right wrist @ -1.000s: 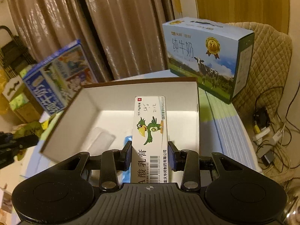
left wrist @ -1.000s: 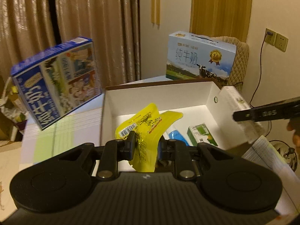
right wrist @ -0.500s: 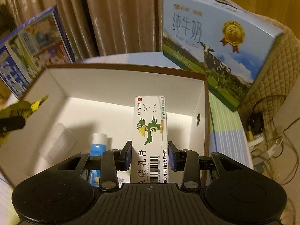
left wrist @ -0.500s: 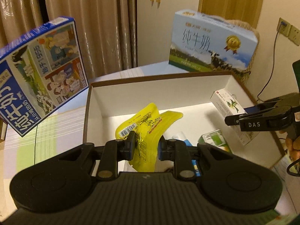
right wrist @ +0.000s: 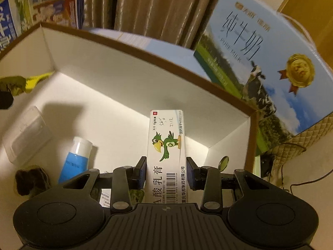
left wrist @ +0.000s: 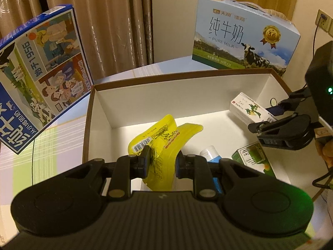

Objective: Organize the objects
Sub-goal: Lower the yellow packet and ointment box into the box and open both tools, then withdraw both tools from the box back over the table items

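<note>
My left gripper [left wrist: 161,163] is shut on a crumpled yellow packet [left wrist: 166,137], held over the open white box with a brown rim [left wrist: 145,79]. My right gripper [right wrist: 165,173] is shut on a slim white ointment carton with a green bird [right wrist: 166,145], inside the box near its right wall. That carton [left wrist: 247,109] and the right gripper [left wrist: 270,123] also show at the right in the left wrist view. On the box floor lie a blue tube with a white cap [right wrist: 77,158], a clear plastic case [right wrist: 27,135] and a green carton [left wrist: 254,158].
A tall blue milk carton case [left wrist: 41,73] leans at the left of the box. A pale blue pure milk case [left wrist: 243,35] stands behind it at the right. Curtains hang behind. A dark fuzzy object [right wrist: 31,179] lies in the box. Cables trail on the floor at the right [right wrist: 281,166].
Both grippers came down and forward toward the box. The right one rolled and now holds its carton inside the box by the right wall. Both grips are unchanged.
</note>
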`<state>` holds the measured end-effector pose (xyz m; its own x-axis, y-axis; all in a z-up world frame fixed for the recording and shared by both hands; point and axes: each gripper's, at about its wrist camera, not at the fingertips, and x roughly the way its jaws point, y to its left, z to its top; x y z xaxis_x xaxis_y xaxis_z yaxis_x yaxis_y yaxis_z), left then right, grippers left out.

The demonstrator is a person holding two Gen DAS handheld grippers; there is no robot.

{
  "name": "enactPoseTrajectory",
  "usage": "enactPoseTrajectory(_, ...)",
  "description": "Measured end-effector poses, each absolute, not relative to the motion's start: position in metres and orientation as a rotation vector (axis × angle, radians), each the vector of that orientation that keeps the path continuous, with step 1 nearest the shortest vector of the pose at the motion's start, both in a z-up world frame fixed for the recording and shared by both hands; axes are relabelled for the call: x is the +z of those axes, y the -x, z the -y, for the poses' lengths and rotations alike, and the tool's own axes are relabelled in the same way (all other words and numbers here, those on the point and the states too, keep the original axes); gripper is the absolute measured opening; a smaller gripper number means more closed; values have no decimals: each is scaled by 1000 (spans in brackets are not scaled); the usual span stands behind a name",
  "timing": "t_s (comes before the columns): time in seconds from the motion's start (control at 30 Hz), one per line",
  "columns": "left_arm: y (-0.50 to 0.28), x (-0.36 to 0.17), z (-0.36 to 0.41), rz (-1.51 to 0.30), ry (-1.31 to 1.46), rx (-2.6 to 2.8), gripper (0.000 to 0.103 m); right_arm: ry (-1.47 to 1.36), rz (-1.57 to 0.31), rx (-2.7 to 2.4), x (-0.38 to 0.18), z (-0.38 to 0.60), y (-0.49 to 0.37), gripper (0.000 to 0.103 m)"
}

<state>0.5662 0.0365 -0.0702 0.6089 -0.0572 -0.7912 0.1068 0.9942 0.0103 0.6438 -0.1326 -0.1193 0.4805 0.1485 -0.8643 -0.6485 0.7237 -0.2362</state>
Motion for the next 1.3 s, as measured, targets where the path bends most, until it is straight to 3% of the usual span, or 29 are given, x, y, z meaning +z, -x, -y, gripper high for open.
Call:
enactPoseTrajectory(0.23,-572,-75,-38,-918,-56,-91,15,567,-951,504,-122,134,-648,36)
enactPoseTrajectory(0.8,-567,-75,-36,-959,-11,-109,16,146,-965,627,-71,186,-613,43)
enactPoseTrajectory(0.9,-558,-69,-36,-966,1,-105,25,101,-979,630,-64,196,-604,44)
enactPoseTrajectory(1.03,-542,-58,-35,-975,41,-103,63,67,-981,631,-54,209,-586,53)
enactPoseTrajectory(1.1,-532,-52,-35,-961,46,-105,70,52,-984,628,-48,213,-577,62)
enactPoseTrajectory(1.2,-516,-40,-34,-939,52,-101,82,36,-977,630,-40,218,-564,65)
enactPoseTrajectory(1.3,-501,-30,-33,-924,68,-101,84,22,-971,627,-32,221,-551,67)
